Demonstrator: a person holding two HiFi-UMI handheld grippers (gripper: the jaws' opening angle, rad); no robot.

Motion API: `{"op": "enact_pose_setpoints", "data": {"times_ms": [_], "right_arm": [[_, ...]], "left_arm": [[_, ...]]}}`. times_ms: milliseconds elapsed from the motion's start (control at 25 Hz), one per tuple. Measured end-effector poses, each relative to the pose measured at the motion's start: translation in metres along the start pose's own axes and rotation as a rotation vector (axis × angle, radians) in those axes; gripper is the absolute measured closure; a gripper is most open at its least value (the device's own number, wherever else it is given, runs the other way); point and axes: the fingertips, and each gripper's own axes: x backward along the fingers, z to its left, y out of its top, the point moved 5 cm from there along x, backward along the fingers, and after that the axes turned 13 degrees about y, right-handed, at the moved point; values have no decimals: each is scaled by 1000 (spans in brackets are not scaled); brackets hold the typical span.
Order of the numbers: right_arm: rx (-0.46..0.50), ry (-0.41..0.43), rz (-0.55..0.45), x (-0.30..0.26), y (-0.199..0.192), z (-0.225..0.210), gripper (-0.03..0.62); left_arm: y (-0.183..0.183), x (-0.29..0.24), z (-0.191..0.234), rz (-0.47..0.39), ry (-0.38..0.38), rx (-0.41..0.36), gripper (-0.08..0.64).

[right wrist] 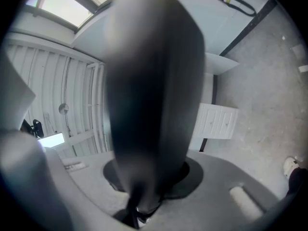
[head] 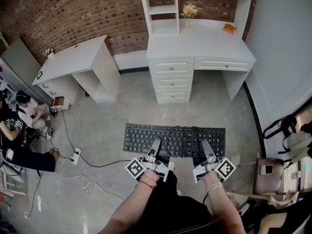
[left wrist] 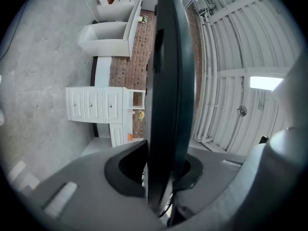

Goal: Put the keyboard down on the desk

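Note:
A black keyboard (head: 146, 135) is held level in the air over the grey floor, with its cable bundled on the keys (head: 187, 140). My left gripper (head: 155, 144) is shut on its near edge left of the middle. My right gripper (head: 206, 145) is shut on the near edge towards the right. In the left gripper view the keyboard (left wrist: 166, 81) stands edge-on between the jaws, and likewise in the right gripper view the keyboard (right wrist: 149, 90) fills the gap. The white desk (head: 200, 45) with drawers stands ahead, well beyond the keyboard; it also shows as the desk (left wrist: 96, 105) and the desk (right wrist: 216, 121).
On the desk are a flower vase (head: 189, 11) and a small orange object (head: 229, 28). A second white desk (head: 73, 57) stands at the left. A person (head: 19, 126) sits at far left. A power strip (head: 75, 156) and cables lie on the floor. A brown stool (head: 268, 172) is at right.

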Motion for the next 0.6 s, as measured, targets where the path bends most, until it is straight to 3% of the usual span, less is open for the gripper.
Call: {"op": "enact_pose_setpoints", "data": {"times_ms": [600], "right_arm": [[-11, -13, -16, -49, 18, -27, 514]], "left_arm": [[27, -56, 1, 13, 10, 27, 489]]}}
